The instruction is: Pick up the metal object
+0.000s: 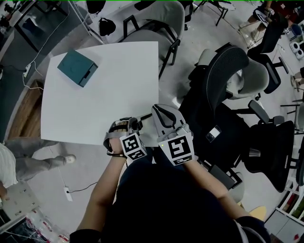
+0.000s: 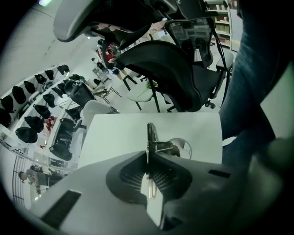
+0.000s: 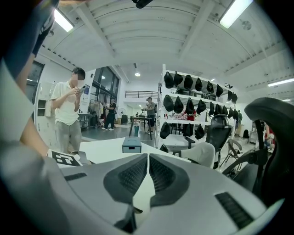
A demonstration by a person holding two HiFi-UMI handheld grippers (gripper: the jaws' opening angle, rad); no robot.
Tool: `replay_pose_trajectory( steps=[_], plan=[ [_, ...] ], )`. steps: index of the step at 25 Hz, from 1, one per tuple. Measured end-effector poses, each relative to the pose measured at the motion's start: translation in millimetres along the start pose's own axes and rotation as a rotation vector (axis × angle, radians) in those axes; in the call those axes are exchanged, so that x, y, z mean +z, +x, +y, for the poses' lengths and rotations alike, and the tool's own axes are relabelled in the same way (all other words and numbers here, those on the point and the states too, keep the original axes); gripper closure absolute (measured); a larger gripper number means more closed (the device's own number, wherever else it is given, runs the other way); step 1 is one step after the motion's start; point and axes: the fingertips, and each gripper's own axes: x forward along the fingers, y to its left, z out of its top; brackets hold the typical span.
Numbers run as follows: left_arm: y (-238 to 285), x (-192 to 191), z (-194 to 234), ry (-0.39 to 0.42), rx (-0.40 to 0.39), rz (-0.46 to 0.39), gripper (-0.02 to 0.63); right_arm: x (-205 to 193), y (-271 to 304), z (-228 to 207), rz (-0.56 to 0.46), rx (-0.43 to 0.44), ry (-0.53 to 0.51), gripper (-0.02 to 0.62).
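Jaws of left gripper (image 2: 148, 156) are clamping thin shiny metal object (image 2: 152, 136) by white table (image 2: 115, 133); right gripper (image 3: 148, 158) is sitting closed, empty.

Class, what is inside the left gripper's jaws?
A thin metal object, seen edge-on, is pinched by the left gripper, jaws shut, over the white table. Its lower part is covered by the pads, so its full shape is unclear.

A white table (image 1: 95, 109) stands on pale floor (image 1: 194, 38) among black office chairs (image 1: 223, 71) (strip lights (image 3: 234, 13) overhead).
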Motion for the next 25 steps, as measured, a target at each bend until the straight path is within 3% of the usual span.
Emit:
replay_pose_trajectory(
  steps=[4, 14, 22, 25],
  plan=[
    [-19, -1, 26, -0.076, 0.09, -0.056, 0.58, 7, 3, 1, -0.009, -0.002, -0.015, 0.566],
    [-112, 16, 113, -0.35, 0.396, -0.302, 0.583, 33, 2, -4, -0.063, -0.028, -0.057, 0.566],
    [-185, 26, 168, -0.612, 0.539, -0.557, 0.583, 72, -5, -13, -0.154, -0.076, -0.077, 0.568],
    [-209, 28, 182, -0.66, 0.59, -0.629, 0.583, 94, -9, -17, -0.217, -0.087, -0.11, 0.568]
  ],
)
